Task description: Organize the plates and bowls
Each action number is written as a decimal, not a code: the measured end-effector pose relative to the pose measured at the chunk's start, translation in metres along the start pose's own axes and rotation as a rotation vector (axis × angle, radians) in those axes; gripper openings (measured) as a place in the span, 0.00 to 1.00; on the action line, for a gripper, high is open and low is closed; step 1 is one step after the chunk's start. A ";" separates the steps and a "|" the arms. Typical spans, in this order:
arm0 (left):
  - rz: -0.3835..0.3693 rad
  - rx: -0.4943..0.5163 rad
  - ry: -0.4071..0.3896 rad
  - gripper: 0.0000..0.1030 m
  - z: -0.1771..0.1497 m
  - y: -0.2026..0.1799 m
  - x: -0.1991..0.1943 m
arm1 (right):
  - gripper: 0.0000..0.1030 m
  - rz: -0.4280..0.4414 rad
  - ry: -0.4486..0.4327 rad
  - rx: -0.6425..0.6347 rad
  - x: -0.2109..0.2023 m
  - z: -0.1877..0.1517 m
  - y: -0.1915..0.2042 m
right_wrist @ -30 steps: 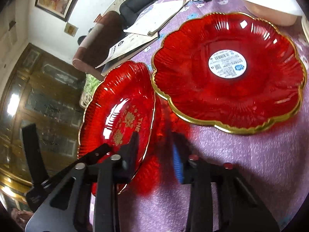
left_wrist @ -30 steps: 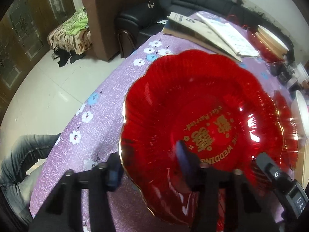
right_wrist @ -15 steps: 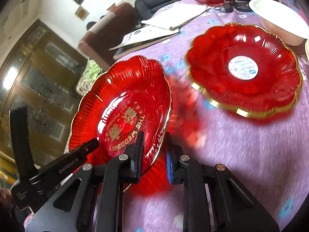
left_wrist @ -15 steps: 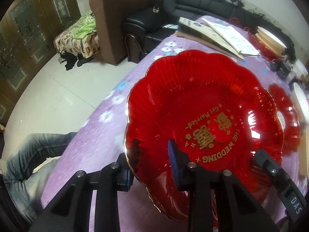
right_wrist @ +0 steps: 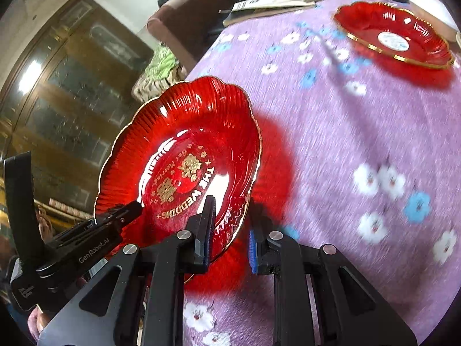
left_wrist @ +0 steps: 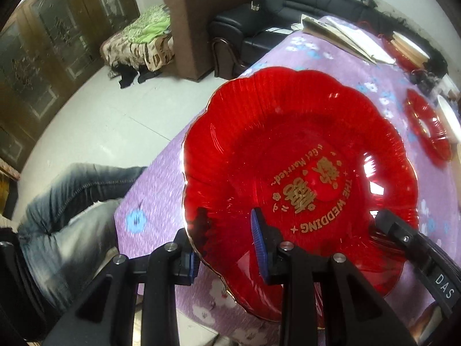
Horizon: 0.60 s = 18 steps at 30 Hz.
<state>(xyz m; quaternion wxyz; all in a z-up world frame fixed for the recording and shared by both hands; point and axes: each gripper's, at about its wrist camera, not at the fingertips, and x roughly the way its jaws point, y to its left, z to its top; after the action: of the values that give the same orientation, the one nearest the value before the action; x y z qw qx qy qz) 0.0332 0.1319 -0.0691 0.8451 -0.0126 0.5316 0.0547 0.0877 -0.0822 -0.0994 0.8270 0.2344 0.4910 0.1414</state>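
The left tongs (left_wrist: 223,245) were matte black plastic, each finger a triangular frame with a cut-out, silver screw heads at the joints and ribbed blue pads (left_wrist: 258,248) on the inner faces. The right tongs (right_wrist: 229,230) were built alike, with the same blue pads and silver screws. Seen from the right wrist, the left tool's black body carried white lettering, "GenRobot.AI"; from the left wrist, the right tool's body showed the white letters "DAS". The person wore faded blue jeans (left_wrist: 72,201) with pale stitched seams.
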 end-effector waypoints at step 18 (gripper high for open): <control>-0.065 -0.034 -0.298 0.78 -0.018 0.008 -0.112 | 0.49 0.055 -0.290 0.173 -0.127 0.016 -0.117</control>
<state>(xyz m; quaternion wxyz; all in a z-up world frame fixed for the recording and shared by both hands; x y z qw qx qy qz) -0.0318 0.1300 0.0240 0.9155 -0.0361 0.3988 0.0377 0.0419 -0.2446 -0.0595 0.8618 0.3360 0.3703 0.0859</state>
